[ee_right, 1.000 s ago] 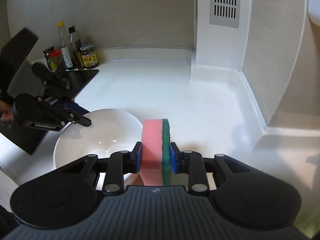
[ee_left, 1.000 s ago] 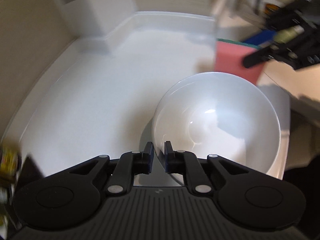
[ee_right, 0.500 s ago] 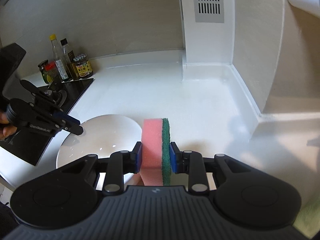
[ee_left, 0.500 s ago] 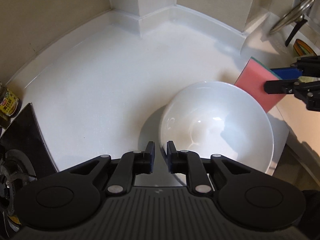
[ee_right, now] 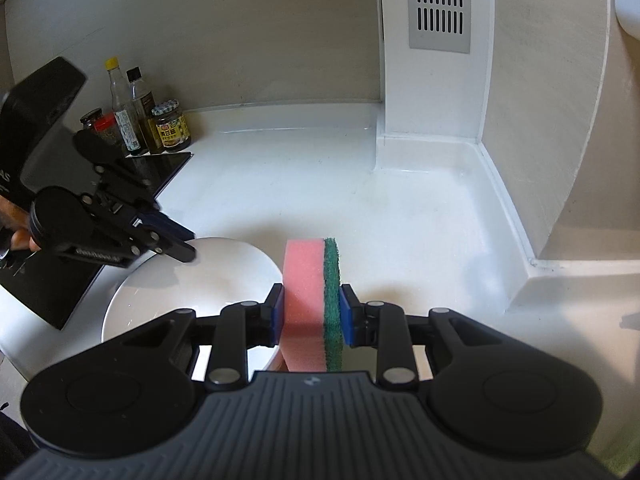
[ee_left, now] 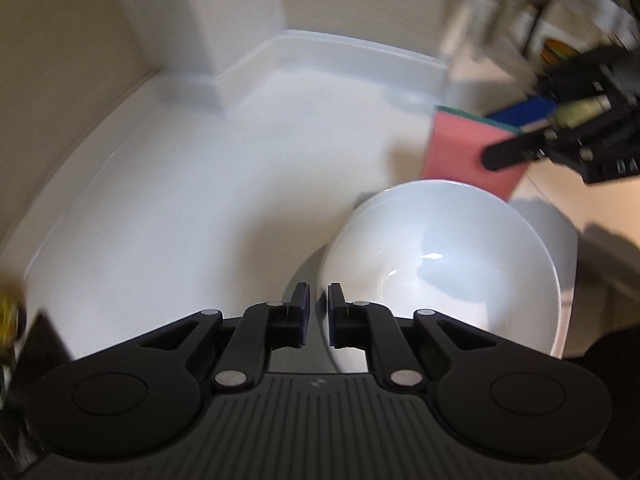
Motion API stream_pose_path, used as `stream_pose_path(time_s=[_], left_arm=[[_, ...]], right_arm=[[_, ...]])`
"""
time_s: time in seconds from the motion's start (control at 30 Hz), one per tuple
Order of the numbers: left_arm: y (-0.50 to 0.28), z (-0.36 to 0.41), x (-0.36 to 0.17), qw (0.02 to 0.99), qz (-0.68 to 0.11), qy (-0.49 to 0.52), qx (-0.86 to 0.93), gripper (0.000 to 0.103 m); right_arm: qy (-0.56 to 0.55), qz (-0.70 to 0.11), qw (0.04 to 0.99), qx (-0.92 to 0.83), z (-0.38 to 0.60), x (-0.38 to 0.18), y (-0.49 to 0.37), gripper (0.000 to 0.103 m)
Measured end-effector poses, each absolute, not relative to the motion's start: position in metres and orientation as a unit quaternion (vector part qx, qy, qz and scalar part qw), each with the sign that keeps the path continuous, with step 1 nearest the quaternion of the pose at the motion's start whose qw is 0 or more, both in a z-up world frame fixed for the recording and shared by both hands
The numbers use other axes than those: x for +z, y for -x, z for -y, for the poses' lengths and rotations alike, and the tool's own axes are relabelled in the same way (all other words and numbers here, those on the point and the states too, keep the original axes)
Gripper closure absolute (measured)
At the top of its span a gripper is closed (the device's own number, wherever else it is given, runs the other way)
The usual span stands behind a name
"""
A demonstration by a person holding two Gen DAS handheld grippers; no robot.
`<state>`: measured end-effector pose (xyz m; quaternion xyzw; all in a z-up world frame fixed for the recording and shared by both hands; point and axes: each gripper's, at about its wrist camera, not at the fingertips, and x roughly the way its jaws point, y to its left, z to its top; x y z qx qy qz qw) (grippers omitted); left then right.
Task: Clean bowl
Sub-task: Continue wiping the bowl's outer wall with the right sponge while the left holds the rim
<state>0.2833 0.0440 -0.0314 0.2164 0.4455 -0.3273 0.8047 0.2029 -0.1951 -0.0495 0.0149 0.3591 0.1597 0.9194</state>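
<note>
Glossy white, round and deep, the bowl sits on the smooth white counter at the 5 o'clock side of the left wrist view. The left gripper straddles its near rim, jaws opening. The right gripper pinches a spongy pink-and-green sponge, its coarse green layer at 3 o'clock.

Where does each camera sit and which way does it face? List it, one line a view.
Left wrist: on the left tool, looking steeply down at the white bowl on the counter; its own jaws show, opening, with the bowl's rim between them.
Right wrist: on the right tool, looking down across the counter; its own jaws show, clamped on the sponge.
Shared: bowl and sponge; each view also shows the other tool.
</note>
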Motion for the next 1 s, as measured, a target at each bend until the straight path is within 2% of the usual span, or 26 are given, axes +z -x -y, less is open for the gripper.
stream_pose_path(time_s=[0.2,0.57,0.8,1.0], left_arm=[[-0.26,-0.053,-0.036,0.815,-0.457,-0.197,-0.297,0.093],[-0.287,-0.024,-0.039,0.782,-0.427,-0.283,-0.355,0.097],[-0.281,-0.051,-0.034,0.819,-0.479,-0.154,-0.275,0.093],[-0.262,-0.058,-0.039,0.831,-0.469,-0.145,-0.262,0.096]], right_arm=[[-0.01,-0.359,0.92,0.159,0.195,-0.049,-0.19,0.079],[0.029,-0.36,0.916,0.177,0.189,-0.047,-0.203,0.079],[0.014,-0.358,0.918,0.17,0.191,-0.048,-0.203,0.079],[0.004,-0.356,0.919,0.168,0.193,-0.048,-0.189,0.079]])
